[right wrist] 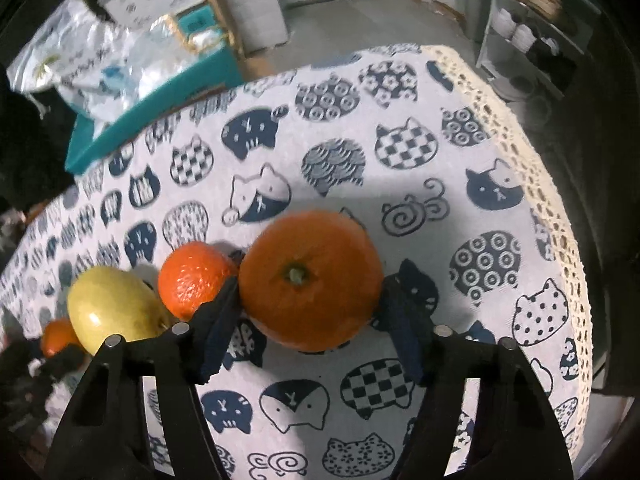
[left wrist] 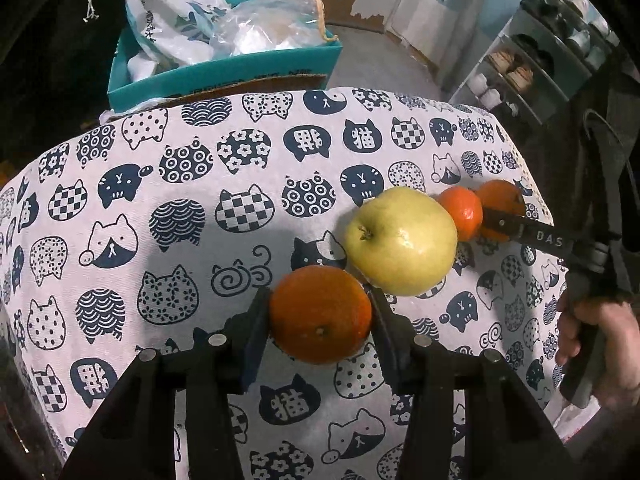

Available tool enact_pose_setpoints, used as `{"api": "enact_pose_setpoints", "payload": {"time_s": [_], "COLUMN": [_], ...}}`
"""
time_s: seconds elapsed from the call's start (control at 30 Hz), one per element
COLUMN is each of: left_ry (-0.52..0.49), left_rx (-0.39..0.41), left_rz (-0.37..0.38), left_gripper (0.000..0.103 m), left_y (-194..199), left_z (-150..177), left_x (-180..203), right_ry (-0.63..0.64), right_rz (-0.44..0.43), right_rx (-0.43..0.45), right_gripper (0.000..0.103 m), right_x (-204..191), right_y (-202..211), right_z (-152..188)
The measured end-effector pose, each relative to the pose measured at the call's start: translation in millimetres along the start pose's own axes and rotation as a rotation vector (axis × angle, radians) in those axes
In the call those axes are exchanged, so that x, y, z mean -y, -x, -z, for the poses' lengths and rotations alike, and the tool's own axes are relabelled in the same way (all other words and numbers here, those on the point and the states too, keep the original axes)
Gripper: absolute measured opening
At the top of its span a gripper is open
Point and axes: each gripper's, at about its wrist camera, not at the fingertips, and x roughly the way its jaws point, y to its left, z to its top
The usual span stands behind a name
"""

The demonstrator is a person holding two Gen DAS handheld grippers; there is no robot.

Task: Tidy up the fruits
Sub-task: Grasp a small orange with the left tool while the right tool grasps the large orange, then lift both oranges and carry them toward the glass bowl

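Four fruits lie in a row on the cat-print tablecloth (left wrist: 160, 208). In the left wrist view my left gripper (left wrist: 320, 312) is shut on an orange (left wrist: 320, 314), which rests on the cloth. Beside it is a yellow-green apple (left wrist: 400, 240), then a small mandarin (left wrist: 462, 212), then another orange (left wrist: 498, 200) with my right gripper's finger (left wrist: 516, 226) against it. In the right wrist view my right gripper (right wrist: 310, 296) straddles that orange (right wrist: 310, 280); its left finger (right wrist: 222, 312) touches the fruit and its right finger (right wrist: 400, 320) sits close by. The mandarin (right wrist: 192, 278), apple (right wrist: 114, 312) and far orange (right wrist: 56, 336) trail off to the left.
A teal box (left wrist: 224, 76) holding plastic bags (left wrist: 180, 20) stands beyond the table's far edge. A shelf with dishes (left wrist: 540, 60) stands at the right. The lace table edge (right wrist: 532, 152) runs close to the right of the row.
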Motion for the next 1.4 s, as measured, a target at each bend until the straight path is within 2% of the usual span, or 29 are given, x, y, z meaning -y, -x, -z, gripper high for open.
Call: {"api": "enact_pose_setpoints", "payload": {"time_s": [0.33, 0.57, 0.93, 1.4], "left_ry": [0.001, -0.001, -0.008, -0.012], "left_rx": [0.049, 0.089, 0.174, 0.267], "left_rz": [0.007, 0.004, -0.021, -0.015], "left_gripper": [0.049, 0.049, 0.049, 0.049], "left_y": [25.9, 51.2, 105.8, 174.6], "left_z": [-1.0, -1.5, 5.3, 22.3], "left_x": [1.5, 2.4, 0.8, -0.8], "right_ry": [-0.001, 0.056, 0.146, 0.238], "right_rz": [0.031, 0.039, -0.018, -0.104], "right_rx": [0.032, 0.087, 0.180, 0.281], "right_gripper": [0.065, 0.065, 0.065, 0.065], "right_x": [0.9, -19.3, -65.2, -113.7], "right_y": [12.1, 38.3, 95.9, 163.6], "right_z": [6.9, 9.9, 13.7, 26.9]}}
